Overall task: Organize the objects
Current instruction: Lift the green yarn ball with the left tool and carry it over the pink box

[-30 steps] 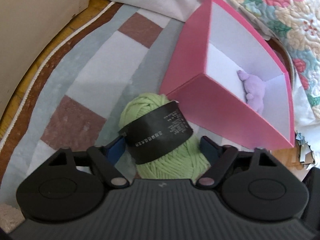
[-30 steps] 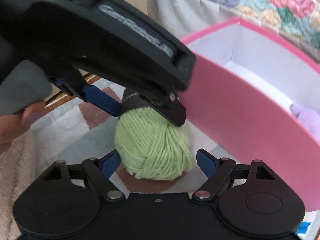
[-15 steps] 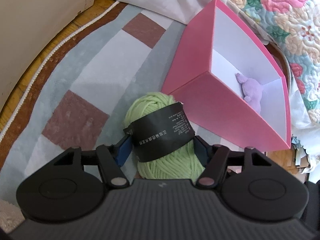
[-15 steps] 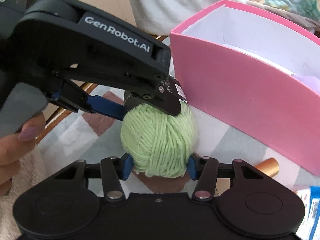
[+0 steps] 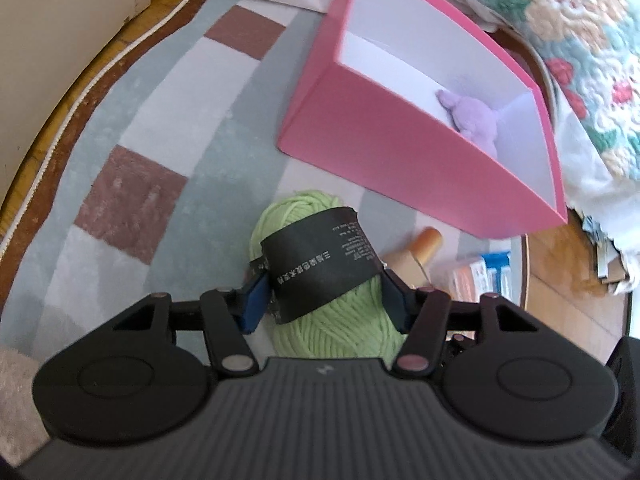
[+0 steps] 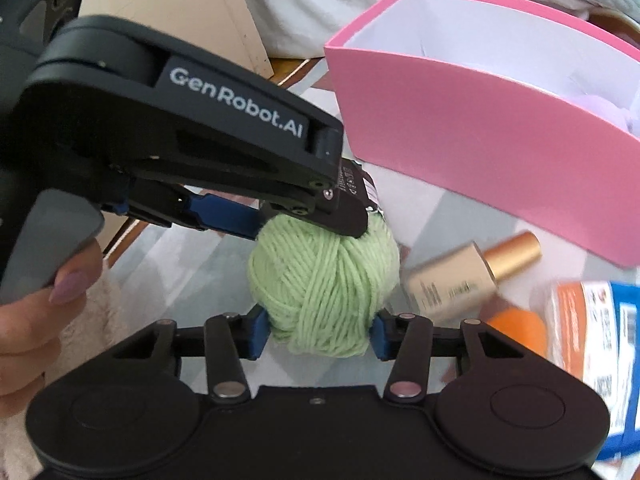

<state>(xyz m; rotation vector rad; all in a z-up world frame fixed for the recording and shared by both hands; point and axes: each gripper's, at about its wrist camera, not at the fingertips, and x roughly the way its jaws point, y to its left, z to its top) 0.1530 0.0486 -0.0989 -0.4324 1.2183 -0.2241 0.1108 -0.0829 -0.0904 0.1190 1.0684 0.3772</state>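
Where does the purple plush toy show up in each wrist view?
Left wrist: the purple plush toy lies inside the pink box, upper right of the picture.
Right wrist: only a sliver of it shows over the box wall at the right edge.
Shared landmark: the green yarn ball, low and central in both views.

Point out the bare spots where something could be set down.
Free: the rug left of the pink box, out to its corded edge, and the box floor beside the purple plush toy. Crowded: right of the green yarn ball, where the gold-capped bottle and the orange-and-blue packet lie.
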